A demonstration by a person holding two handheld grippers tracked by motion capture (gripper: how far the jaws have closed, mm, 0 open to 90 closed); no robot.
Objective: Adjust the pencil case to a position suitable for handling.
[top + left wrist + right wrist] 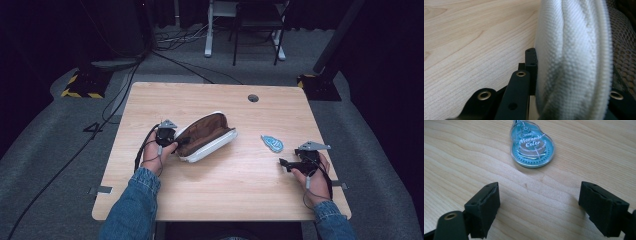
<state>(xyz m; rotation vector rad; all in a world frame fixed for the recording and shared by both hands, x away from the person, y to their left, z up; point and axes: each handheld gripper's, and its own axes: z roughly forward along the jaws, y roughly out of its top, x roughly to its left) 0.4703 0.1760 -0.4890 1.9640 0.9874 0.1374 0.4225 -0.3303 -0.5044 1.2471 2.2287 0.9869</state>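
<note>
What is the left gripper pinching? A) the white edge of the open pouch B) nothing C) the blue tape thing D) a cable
A: in the left gripper view, the left gripper has its jaws clamped on the pouch, pressing its white fabric rim.

Left claw (176, 141) clamped shut, right claw (283, 163) spread wide, both forearms low.

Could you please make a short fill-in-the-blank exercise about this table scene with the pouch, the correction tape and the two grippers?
1. The left gripper is shut on the white wall of the open ____.
2. The jaws of the right gripper stand ____, with nothing between them.
3. The blue correction tape lies flat on the wooden ____.
4. The inside lining of the pouch is ____ in colour.

Missing words: pouch; open; table; brown
</note>
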